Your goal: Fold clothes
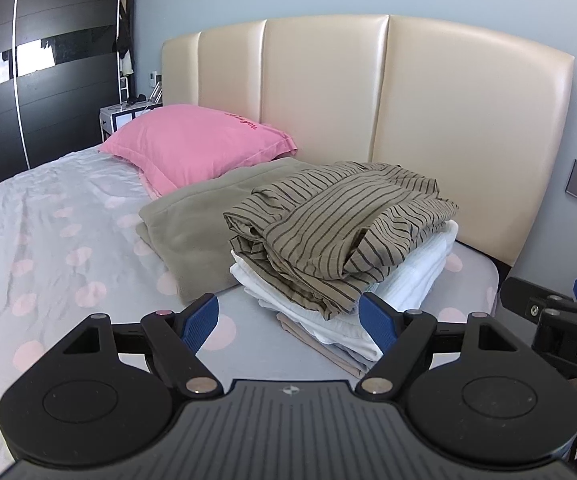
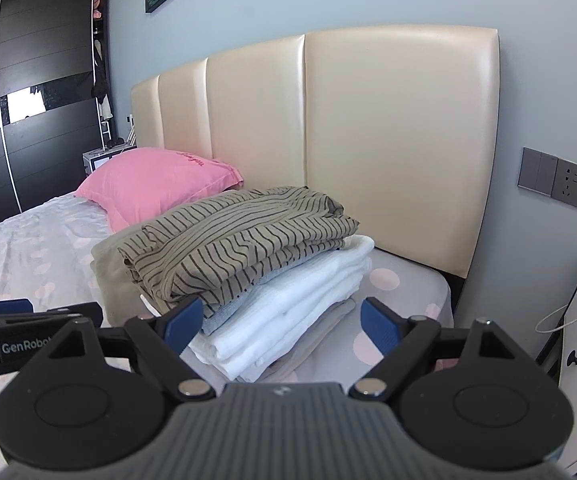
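Left gripper (image 1: 288, 322): jaws spread wide, holding nothing, just short of the stack.
Right gripper (image 2: 282, 326): jaws likewise apart and empty, beside the left one.
Striped shirt (image 1: 340, 220): folded, topping the stack.
White garments (image 2: 288, 300): folded beneath it, near the bed's (image 1: 48, 240) headboard corner.
Olive blanket (image 1: 192, 232): folded, touching the stack.
Pink pillow (image 1: 192, 140): against the headboard (image 1: 448, 120).

Each black claw (image 1: 288, 324) (image 2: 282, 322) is wearing blue ribbed fingertips (image 1: 198, 326), silver pivot screws and a grey ridged body.
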`<state>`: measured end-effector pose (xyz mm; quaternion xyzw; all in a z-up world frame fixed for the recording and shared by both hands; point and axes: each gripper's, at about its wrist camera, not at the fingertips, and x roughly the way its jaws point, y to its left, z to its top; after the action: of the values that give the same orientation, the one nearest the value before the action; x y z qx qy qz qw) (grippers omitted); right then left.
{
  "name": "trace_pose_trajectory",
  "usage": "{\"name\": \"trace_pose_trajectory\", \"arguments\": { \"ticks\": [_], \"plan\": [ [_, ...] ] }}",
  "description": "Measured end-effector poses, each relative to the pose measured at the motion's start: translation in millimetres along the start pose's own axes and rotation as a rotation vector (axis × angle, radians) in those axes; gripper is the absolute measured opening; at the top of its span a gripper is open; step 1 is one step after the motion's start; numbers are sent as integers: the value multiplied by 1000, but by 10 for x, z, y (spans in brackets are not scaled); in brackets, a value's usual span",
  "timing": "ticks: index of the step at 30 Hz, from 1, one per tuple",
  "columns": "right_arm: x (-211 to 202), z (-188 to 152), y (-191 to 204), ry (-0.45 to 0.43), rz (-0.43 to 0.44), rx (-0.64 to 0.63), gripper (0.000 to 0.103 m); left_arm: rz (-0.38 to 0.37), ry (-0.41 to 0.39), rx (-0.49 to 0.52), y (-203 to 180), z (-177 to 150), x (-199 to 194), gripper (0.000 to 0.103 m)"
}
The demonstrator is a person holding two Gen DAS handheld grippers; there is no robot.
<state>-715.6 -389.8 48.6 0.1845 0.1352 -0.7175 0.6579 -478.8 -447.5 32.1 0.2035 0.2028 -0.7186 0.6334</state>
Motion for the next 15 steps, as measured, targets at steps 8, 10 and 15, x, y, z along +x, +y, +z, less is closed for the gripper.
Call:
{"name": "trace_pose_trajectory", "arguments": {
  "ticks": [8,10,15],
  "plan": [
    [-53,20,40,-18,6,-13,87,-8,8,6,-46,-20,-9,77],
    [-66,25,56,-21,9,-19,87,-9,9,6,-52,-22,-13,77],
    [-84,34,75,-20,14,-16,87,-10,12,5,-51,-4,-21,77]
  ]
}}
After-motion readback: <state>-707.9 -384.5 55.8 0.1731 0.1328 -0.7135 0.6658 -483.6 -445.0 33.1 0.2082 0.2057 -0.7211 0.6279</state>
